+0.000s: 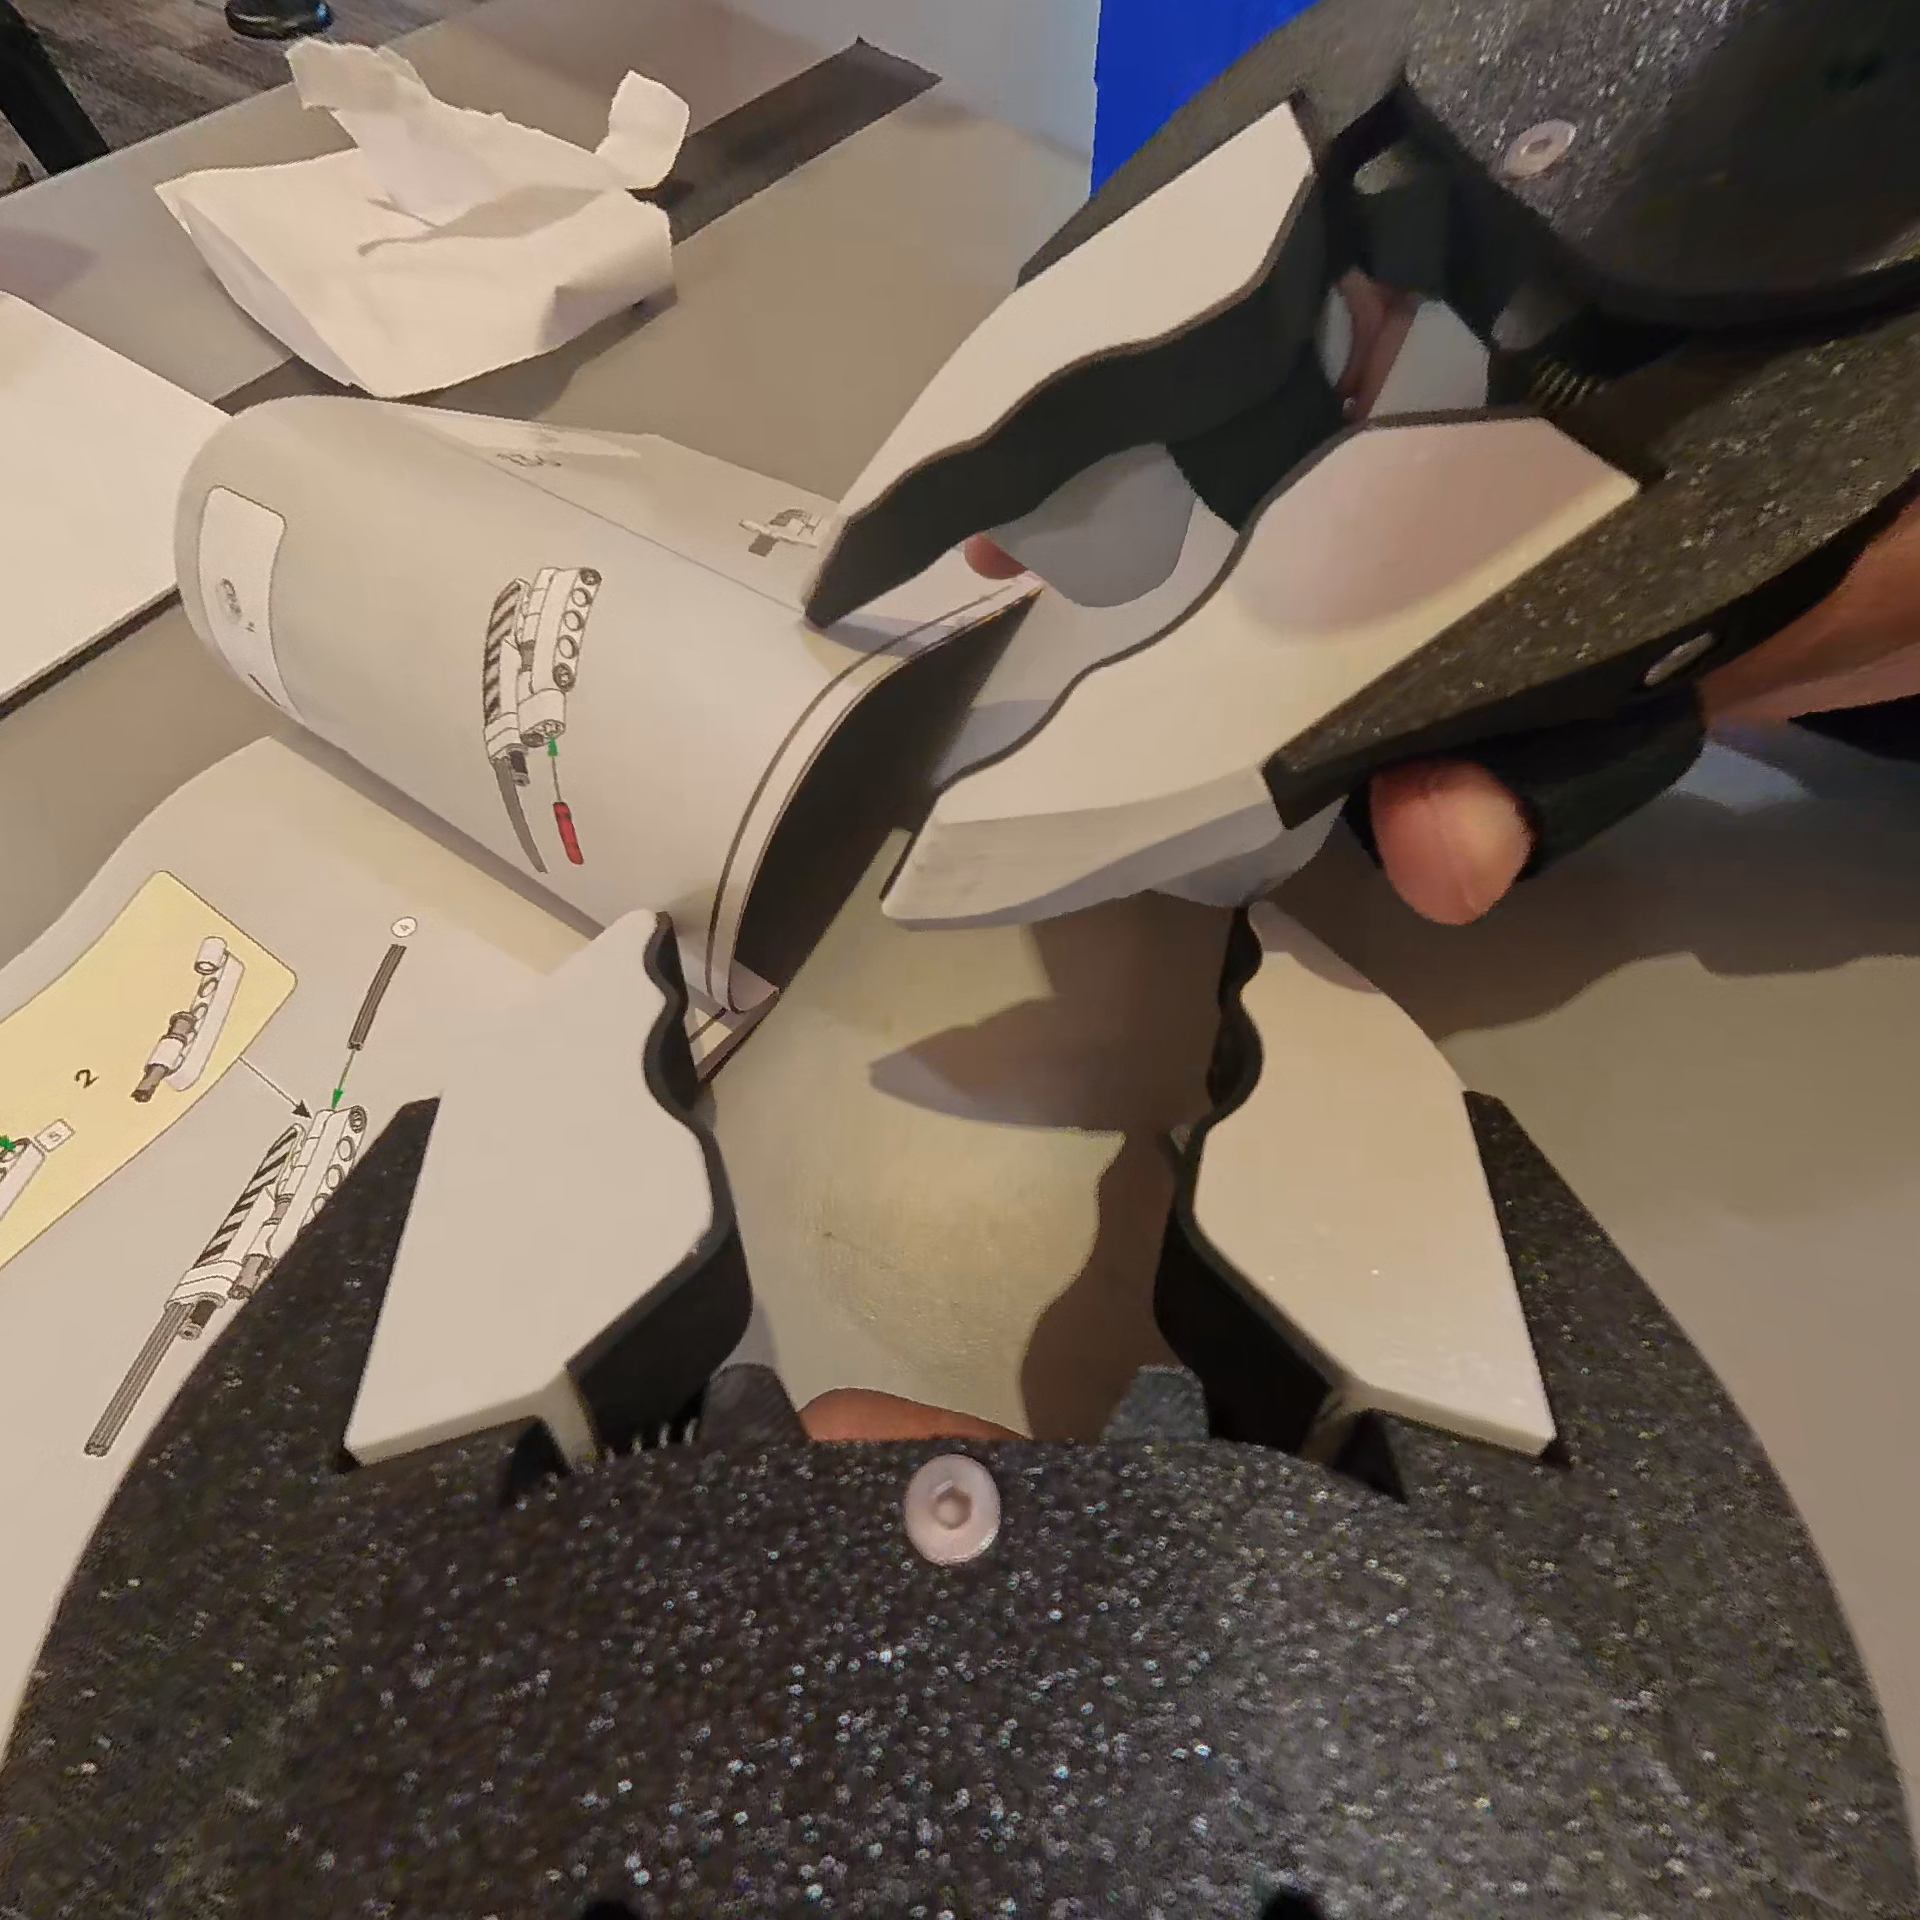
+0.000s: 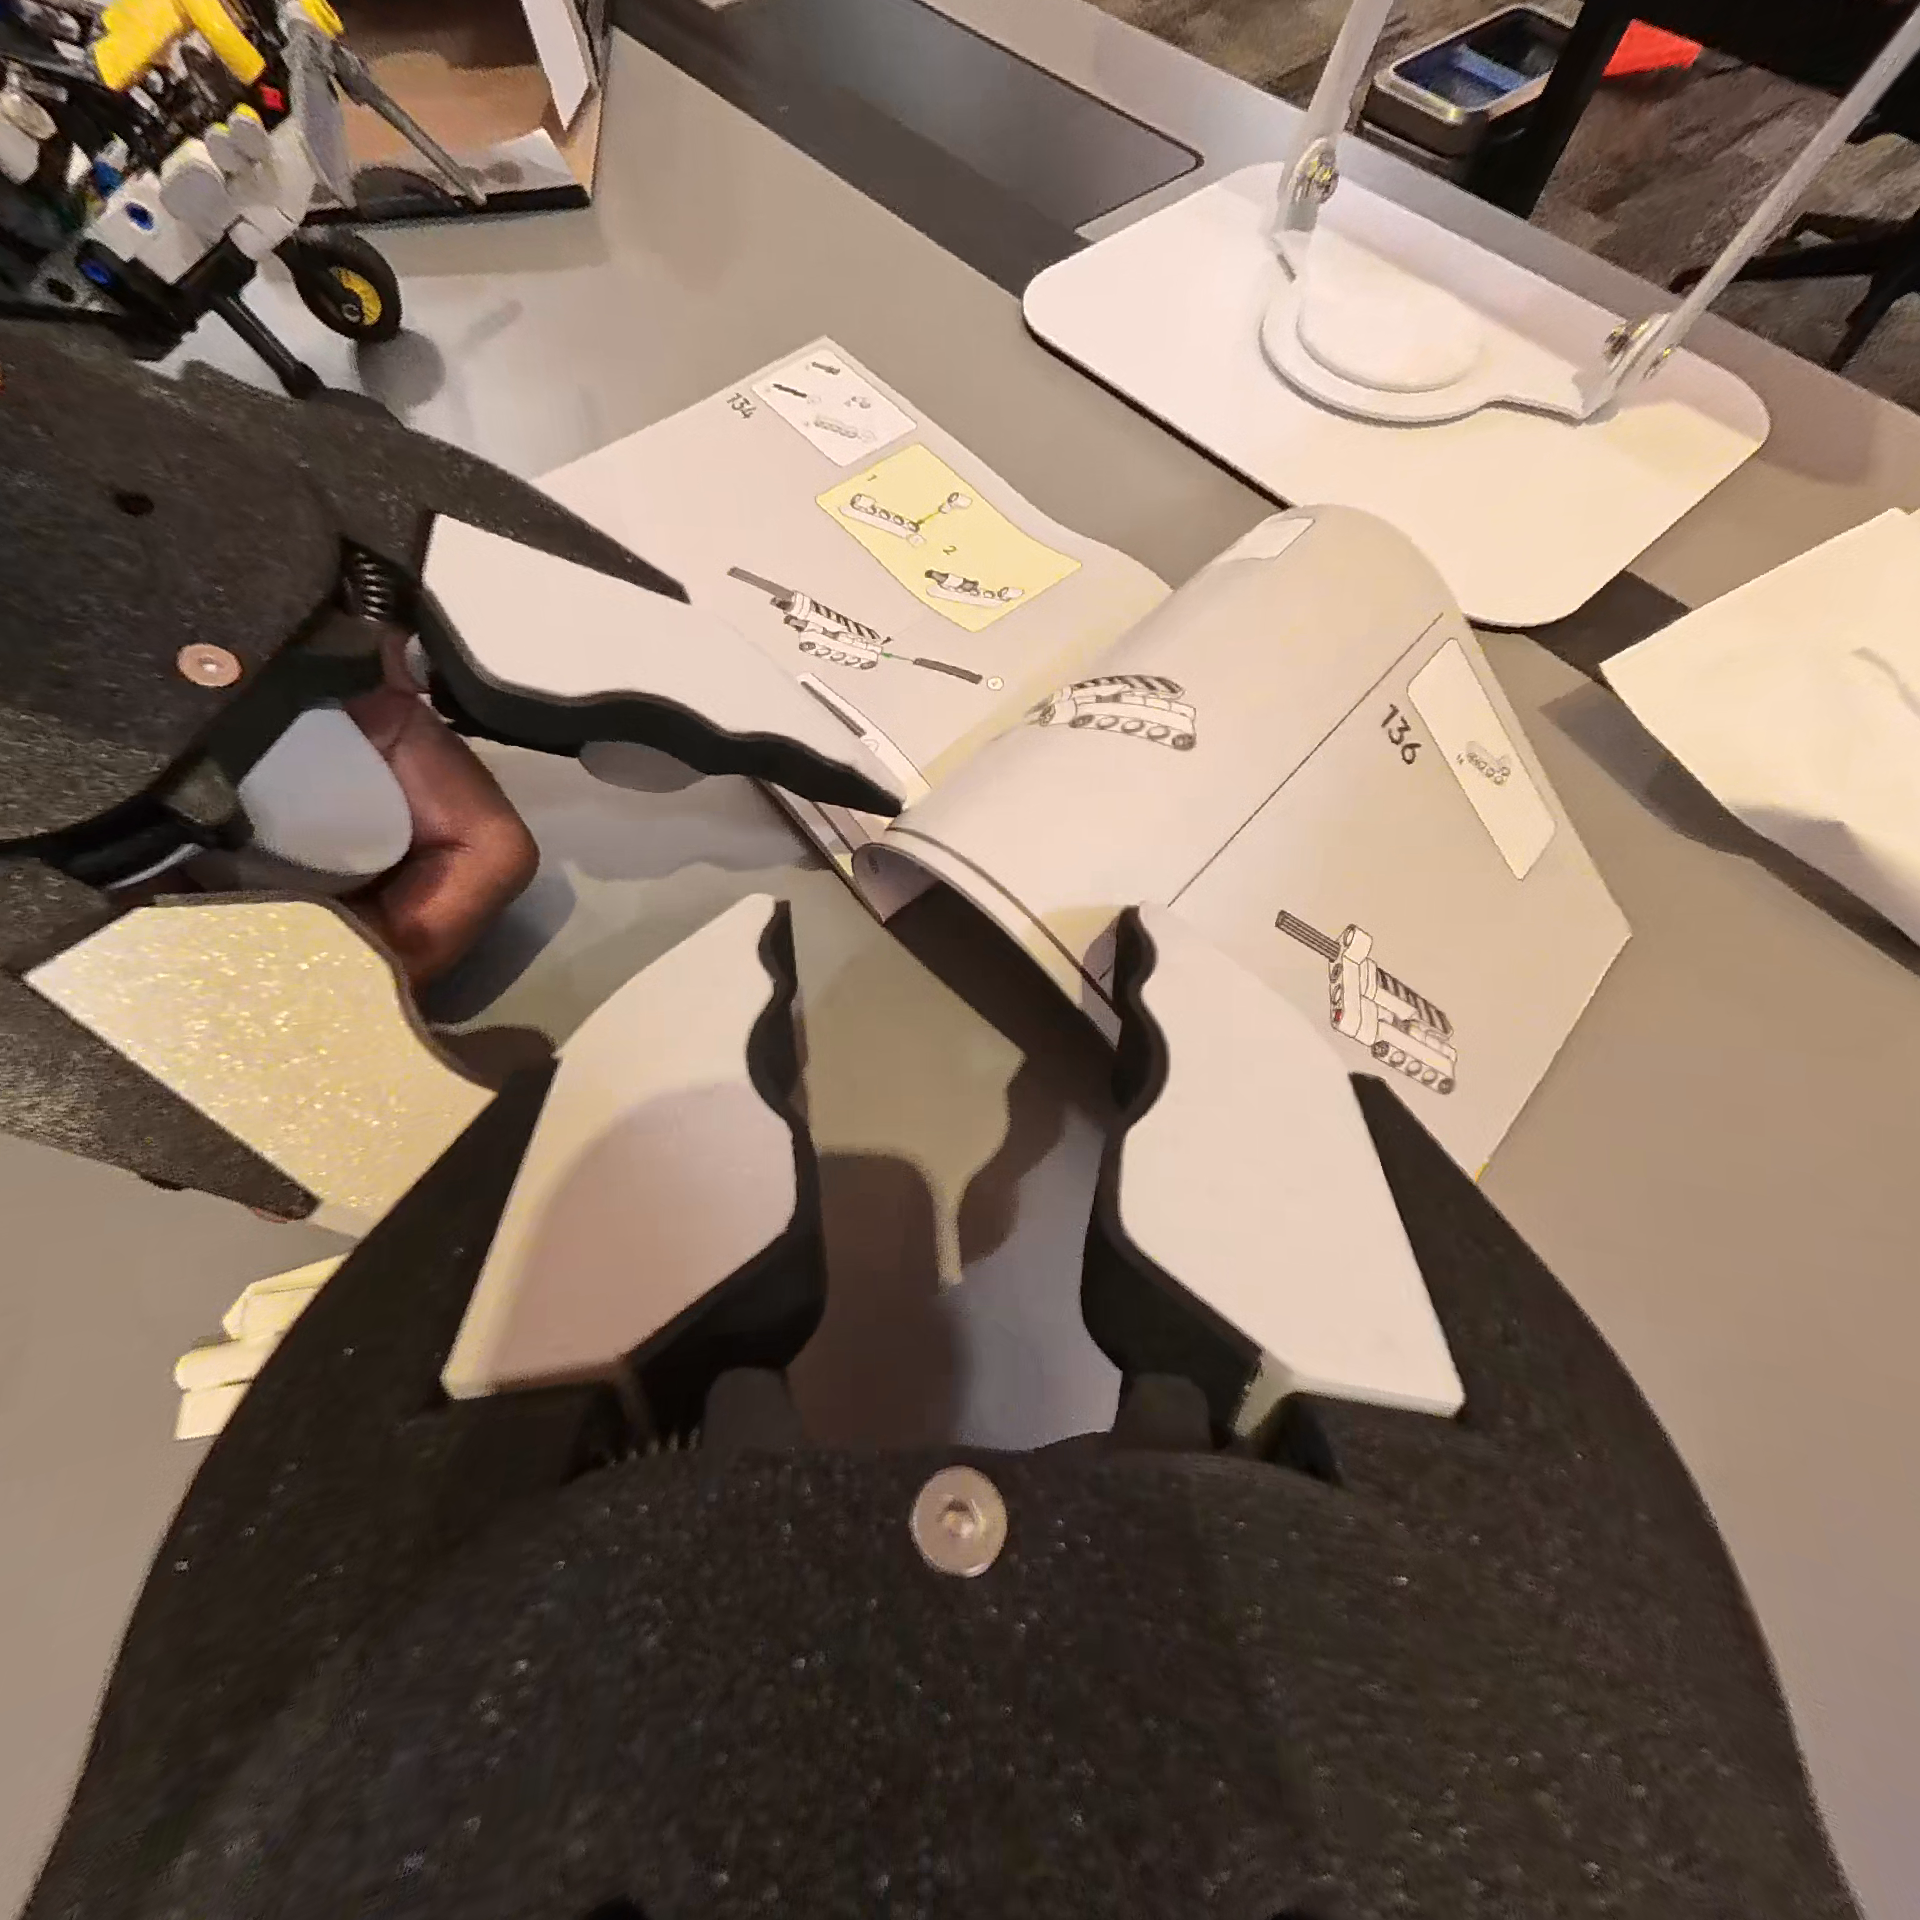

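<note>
In the left wrist view, the left gripper [image 1: 951, 935] is spread wide over bare table [image 1: 1610, 1091] at the near edge of the open booklet [image 1: 416, 644], one finger [image 1: 582, 1091] just beside its spine and nothing clasped. The right gripper [image 1: 862, 753] straddles the booklet's arched page, one finger above and one below, unclenched. In the right wrist view the arched page's edge meets the right gripper's right finger [image 2: 1247, 1143], not pinched; a lamp base [image 2: 1195, 468] lies beyond the booklet.

Grey table [image 2: 1662, 1455], dark carpeted floor [image 2: 1714, 156], white lamp base [image 2: 1455, 499], warm light
</note>
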The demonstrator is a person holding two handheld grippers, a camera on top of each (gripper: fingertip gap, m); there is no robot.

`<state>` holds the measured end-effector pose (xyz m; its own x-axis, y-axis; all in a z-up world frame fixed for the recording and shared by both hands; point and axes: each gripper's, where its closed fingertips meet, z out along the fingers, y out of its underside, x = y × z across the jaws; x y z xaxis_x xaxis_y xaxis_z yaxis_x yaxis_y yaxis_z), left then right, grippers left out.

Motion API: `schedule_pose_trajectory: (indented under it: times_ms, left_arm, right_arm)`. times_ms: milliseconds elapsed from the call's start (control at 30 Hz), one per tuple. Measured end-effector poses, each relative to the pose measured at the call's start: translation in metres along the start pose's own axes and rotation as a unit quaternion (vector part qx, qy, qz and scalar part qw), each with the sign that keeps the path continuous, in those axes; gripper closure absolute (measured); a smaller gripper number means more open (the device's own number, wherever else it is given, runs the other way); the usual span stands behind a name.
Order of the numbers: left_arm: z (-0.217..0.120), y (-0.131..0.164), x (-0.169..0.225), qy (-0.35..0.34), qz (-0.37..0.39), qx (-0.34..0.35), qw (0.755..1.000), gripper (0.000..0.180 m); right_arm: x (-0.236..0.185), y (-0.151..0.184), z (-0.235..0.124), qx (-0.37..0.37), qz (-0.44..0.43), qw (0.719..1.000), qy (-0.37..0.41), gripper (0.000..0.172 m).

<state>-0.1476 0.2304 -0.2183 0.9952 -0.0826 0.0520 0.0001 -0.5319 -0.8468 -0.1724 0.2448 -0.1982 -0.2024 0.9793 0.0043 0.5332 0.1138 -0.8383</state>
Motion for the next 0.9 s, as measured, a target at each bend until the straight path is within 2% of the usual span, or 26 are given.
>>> schedule_pose_trajectory:
  times_ms: [133, 333, 667, 900]
  left_arm:
    - [-0.003, -0.003, -0.004, -0.001, -0.018, 0.014, 1.000, 0.082]
    - [-0.001, 0.000, -0.001, 0.012, -0.019, 0.001, 1.000, 0.079]
    - [-0.002, -0.002, 0.000, 0.027, -0.026, 0.009, 0.999, 0.076]
    - [-0.005, -0.005, 0.001, 0.043, -0.039, 0.024, 0.998, 0.074]
  right_arm:
    - [0.016, 0.005, -0.007, -0.001, -0.014, 0.999, 0.038, 0.110]
    - [0.012, 0.021, 0.002, -0.025, -0.009, 0.999, 0.019, 0.104]
    - [-0.008, 0.000, 0.005, 0.005, -0.071, 0.997, 0.006, 0.107]
    - [-0.016, -0.010, 0.004, 0.026, -0.049, 0.997, -0.046, 0.108]
